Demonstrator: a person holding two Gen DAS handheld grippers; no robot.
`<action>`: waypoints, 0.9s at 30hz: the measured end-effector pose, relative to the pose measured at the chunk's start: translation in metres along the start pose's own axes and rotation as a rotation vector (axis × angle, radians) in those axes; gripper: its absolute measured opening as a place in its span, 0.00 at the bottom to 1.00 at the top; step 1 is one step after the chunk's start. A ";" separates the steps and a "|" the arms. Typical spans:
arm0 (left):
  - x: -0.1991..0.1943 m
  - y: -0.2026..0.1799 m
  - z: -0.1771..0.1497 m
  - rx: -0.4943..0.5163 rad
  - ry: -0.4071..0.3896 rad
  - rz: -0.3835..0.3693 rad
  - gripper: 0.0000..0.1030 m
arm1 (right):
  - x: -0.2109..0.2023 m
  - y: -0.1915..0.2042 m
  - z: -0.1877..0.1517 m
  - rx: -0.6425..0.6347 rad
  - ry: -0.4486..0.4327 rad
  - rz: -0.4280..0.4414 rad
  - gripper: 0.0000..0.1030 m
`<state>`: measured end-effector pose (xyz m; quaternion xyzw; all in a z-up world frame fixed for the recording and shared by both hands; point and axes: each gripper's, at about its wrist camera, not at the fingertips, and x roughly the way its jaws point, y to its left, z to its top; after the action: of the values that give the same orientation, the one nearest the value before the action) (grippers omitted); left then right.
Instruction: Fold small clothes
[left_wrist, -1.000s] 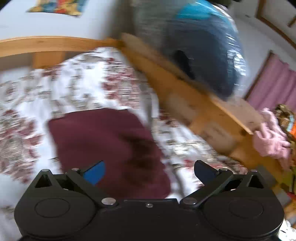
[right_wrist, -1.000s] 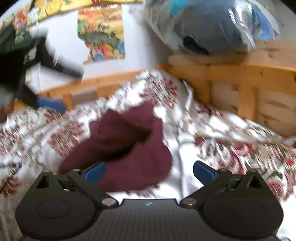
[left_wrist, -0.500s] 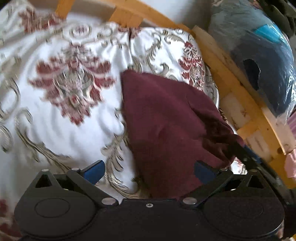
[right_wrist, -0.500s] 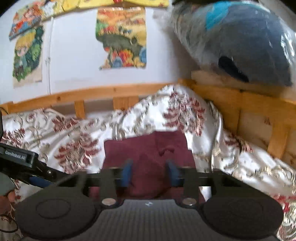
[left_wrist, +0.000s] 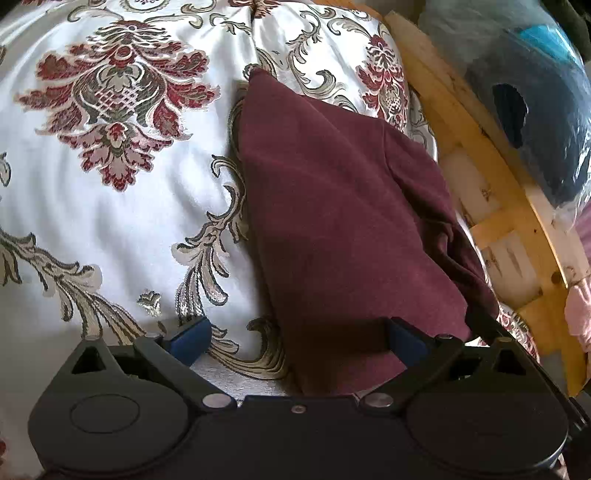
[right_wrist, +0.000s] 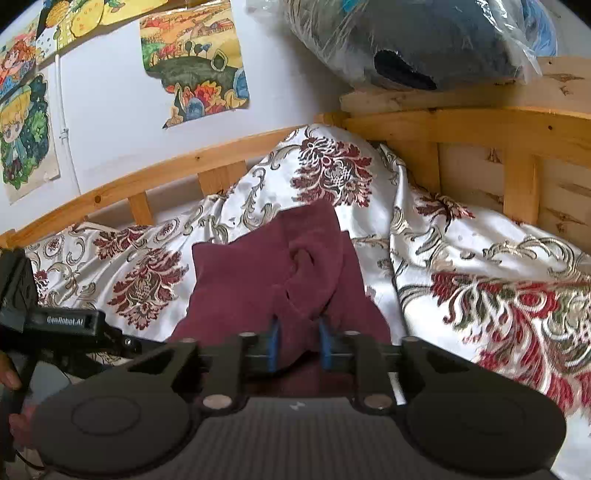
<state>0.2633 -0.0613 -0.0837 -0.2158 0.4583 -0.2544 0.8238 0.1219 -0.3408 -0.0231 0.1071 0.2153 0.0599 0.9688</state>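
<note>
Maroon garment (left_wrist: 343, 221), lying on the patterned bedspread (left_wrist: 110, 206) near the wooden rail (left_wrist: 491, 206): right gripper (right_wrist: 295, 345) pinches a bunched fold, likely to lift it over; left gripper (left_wrist: 295, 338) spread wide, straddling the near edge.

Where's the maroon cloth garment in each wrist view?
Left wrist: maroon cloth garment, centre to lower right, running under the open left gripper.
Right wrist: centre, a bunch pinched in the right gripper.
Shared landmark: plastic-wrapped dark bundle.
</note>
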 end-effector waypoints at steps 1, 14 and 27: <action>0.000 0.000 0.000 0.001 0.001 -0.003 0.98 | 0.000 -0.003 0.003 0.001 -0.005 0.009 0.49; 0.002 0.002 -0.004 0.048 -0.018 -0.021 0.98 | 0.115 -0.049 0.088 0.077 0.091 0.027 0.32; 0.002 -0.002 -0.009 0.102 -0.019 -0.001 0.98 | 0.124 -0.058 0.076 0.048 0.146 0.015 0.11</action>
<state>0.2562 -0.0656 -0.0884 -0.1761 0.4370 -0.2757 0.8379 0.2701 -0.3908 -0.0193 0.1273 0.2858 0.0694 0.9472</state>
